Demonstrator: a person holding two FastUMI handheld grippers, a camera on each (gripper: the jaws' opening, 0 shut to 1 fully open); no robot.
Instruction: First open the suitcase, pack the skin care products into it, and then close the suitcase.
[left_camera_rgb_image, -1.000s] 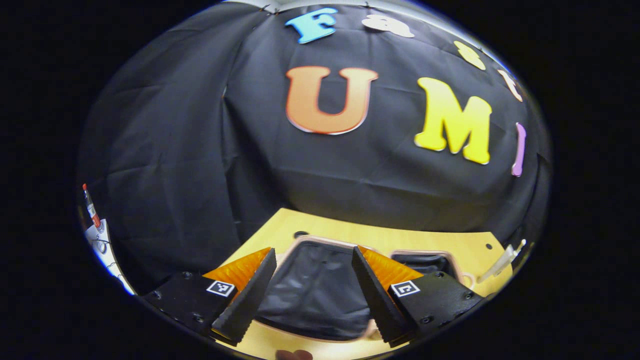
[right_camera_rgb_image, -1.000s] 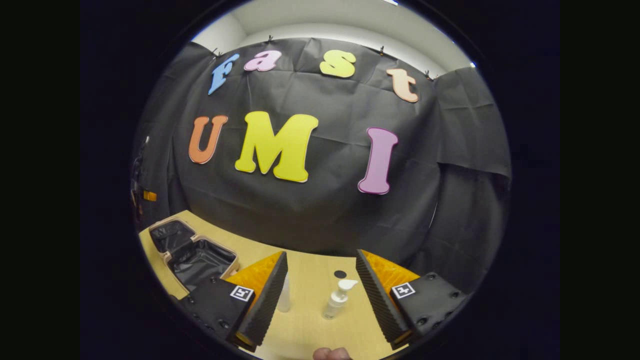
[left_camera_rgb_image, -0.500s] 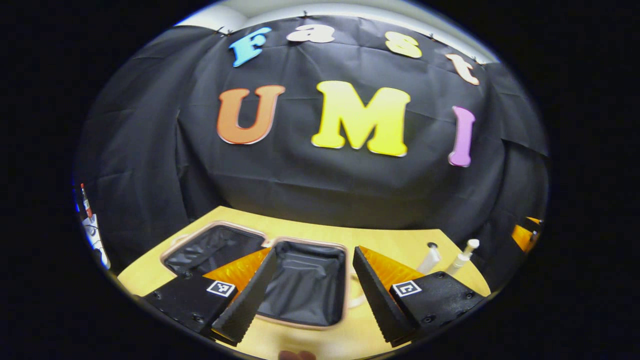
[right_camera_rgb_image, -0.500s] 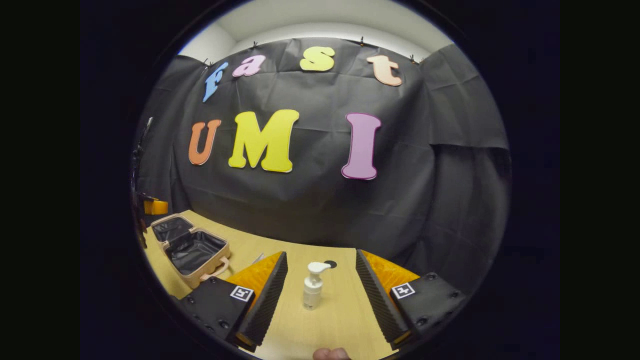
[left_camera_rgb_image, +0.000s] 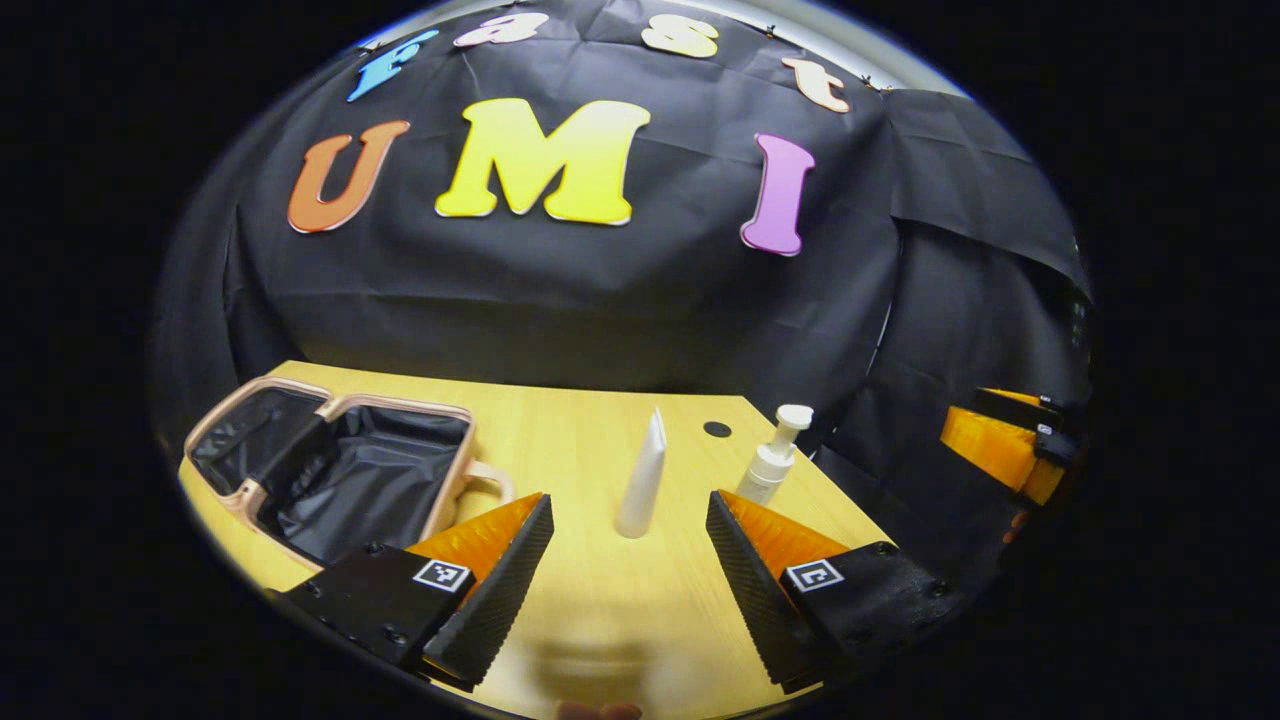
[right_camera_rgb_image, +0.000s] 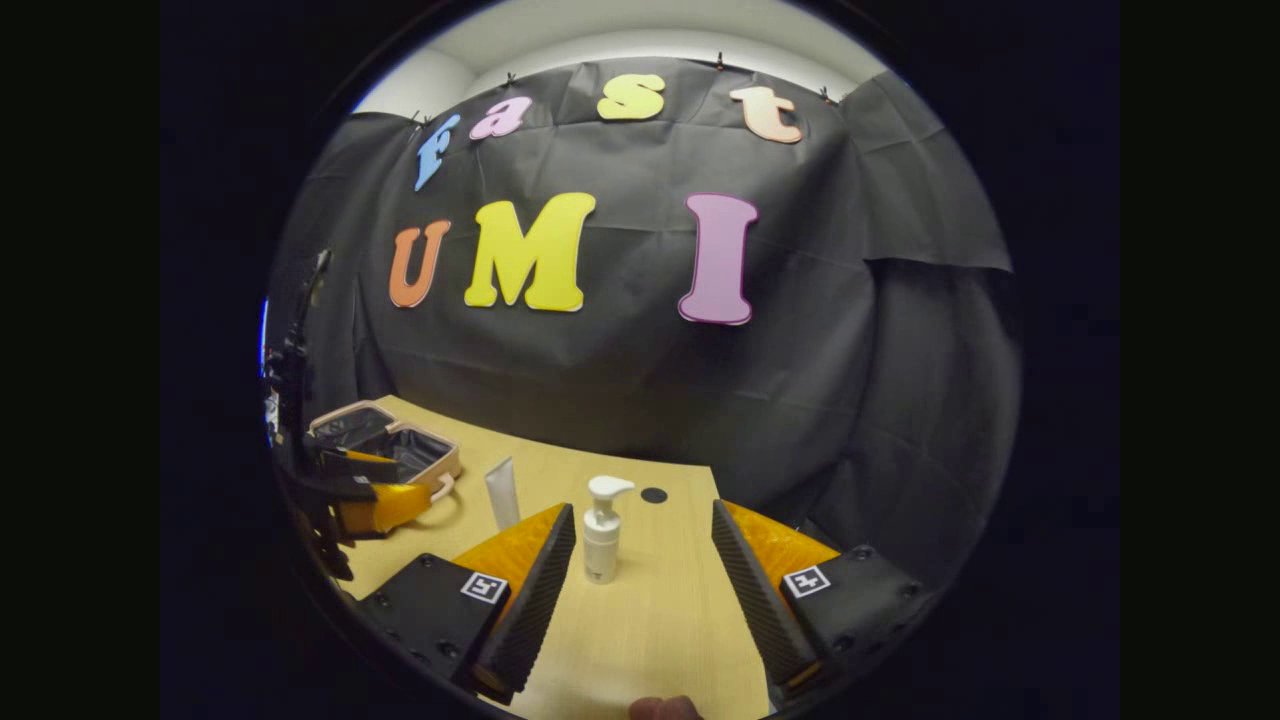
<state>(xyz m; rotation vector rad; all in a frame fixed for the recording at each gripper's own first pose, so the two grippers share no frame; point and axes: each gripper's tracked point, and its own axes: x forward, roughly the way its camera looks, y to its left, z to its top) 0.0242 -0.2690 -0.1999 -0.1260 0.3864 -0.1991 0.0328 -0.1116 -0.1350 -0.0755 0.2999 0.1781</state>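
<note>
Now lined up on the tube (left_camera_rgb_image: 642, 474), standing upright on the table (left_camera_rgb_image: 600, 430), between the spread fingers of the left gripper (left_camera_rgb_image: 628, 585) but well ahead of them; nothing held. Right gripper (right_camera_rgb_image: 640, 590) likewise wide apart and empty, with the pump bottle (right_camera_rgb_image: 602, 530) just ahead of its left finger. Case (left_camera_rgb_image: 330, 470) lying open at the table's left, both halves lined black, so opening looks done and packing not yet begun.

Risks, as a guess: easy to topple a tall, narrow tube with a fingertip if approached off-centre or closed unevenly; likely to roll once down. Could squeeze or slip if pinched near the tapered top. Same for the bottle: top-heavy pump head, apt to tip if nudged by the near finger. Also worth minding the two grippers crowding each other, since tube and bottle stand close together.

Against half a second ago: left gripper view swung right, from facing the open case to facing the tube. Right gripper view shifted slightly, bottle now off-centre toward the left finger, tube and left gripper newly visible beside the case.
</note>
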